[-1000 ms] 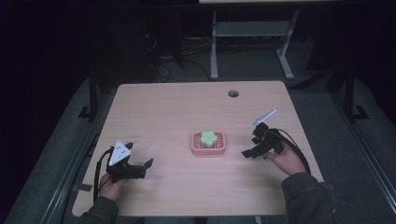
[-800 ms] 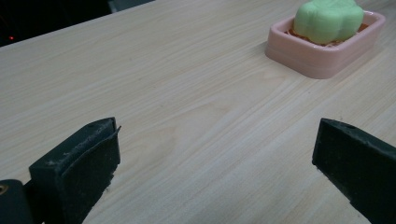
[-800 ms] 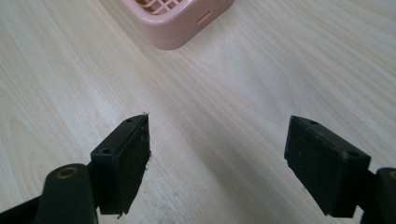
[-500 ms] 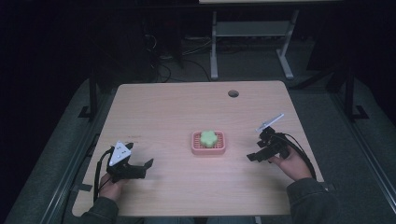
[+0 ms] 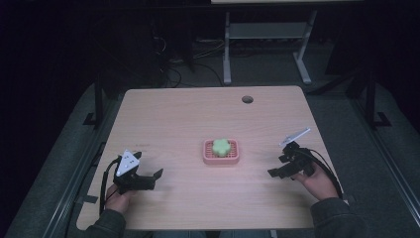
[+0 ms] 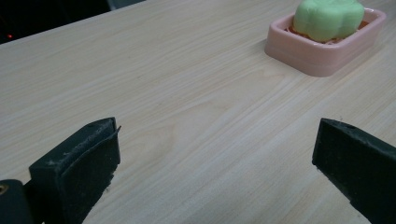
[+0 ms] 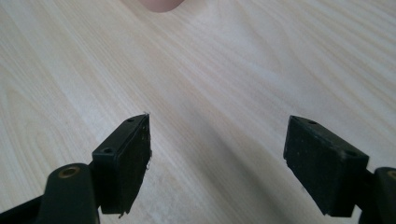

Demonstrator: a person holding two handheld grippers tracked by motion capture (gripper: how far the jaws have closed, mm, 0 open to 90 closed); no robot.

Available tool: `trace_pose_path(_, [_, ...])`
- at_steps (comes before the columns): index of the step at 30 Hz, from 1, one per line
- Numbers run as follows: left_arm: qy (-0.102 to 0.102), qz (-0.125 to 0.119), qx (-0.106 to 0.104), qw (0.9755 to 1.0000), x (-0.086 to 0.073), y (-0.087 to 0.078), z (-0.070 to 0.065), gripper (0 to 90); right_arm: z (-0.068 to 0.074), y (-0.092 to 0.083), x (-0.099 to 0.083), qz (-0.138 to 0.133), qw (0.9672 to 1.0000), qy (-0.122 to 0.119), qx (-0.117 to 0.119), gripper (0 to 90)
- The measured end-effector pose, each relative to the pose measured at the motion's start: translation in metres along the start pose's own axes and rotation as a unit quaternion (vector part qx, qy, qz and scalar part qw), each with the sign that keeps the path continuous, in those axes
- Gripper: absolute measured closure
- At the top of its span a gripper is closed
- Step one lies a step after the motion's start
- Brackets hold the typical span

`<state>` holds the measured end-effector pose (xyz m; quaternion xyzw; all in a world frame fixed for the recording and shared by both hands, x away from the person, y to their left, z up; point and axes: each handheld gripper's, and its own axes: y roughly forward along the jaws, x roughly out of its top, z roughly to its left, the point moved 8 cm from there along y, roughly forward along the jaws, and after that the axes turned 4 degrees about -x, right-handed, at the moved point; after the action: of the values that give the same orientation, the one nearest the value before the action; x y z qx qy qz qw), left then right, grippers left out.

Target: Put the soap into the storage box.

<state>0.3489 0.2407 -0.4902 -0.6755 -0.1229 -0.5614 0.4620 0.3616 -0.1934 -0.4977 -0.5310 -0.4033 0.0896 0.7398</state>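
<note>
A pink soap dish [image 5: 208, 157] sits mid-table with a green flower-shaped soap [image 5: 221, 146] in it. The left gripper view has the dish [image 6: 303, 53] and soap [image 6: 328, 17] at its upper right. My left gripper [image 5: 151, 177] rests low near the table's front left, open, jaws wide apart [image 6: 215, 163] over bare wood. My right gripper [image 5: 276, 169] is at the front right, open and empty [image 7: 217, 154], angled down at the tabletop. A pink corner of the dish [image 7: 156, 4] peeks in at the top edge of the right gripper view.
The light wooden table [image 5: 198, 119] has a round cable hole [image 5: 247, 99] near its far right. Beyond the table stand a metal desk frame [image 5: 262, 44] and loose cables on a dark floor. Dark rails run along both sides.
My right gripper has drawn back toward the front edge and a little to the right. The left gripper, dish and soap have stayed put.
</note>
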Motion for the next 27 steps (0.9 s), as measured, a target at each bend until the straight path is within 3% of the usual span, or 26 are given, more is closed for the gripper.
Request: trace_pose_path(27, [0.004, 0.002, -0.002, 1.0, -0.001, 0.001, -0.001, 0.2, 0.008, -0.009, -0.037, -0.006, 0.9999, 0.014, -0.005, 22.6])
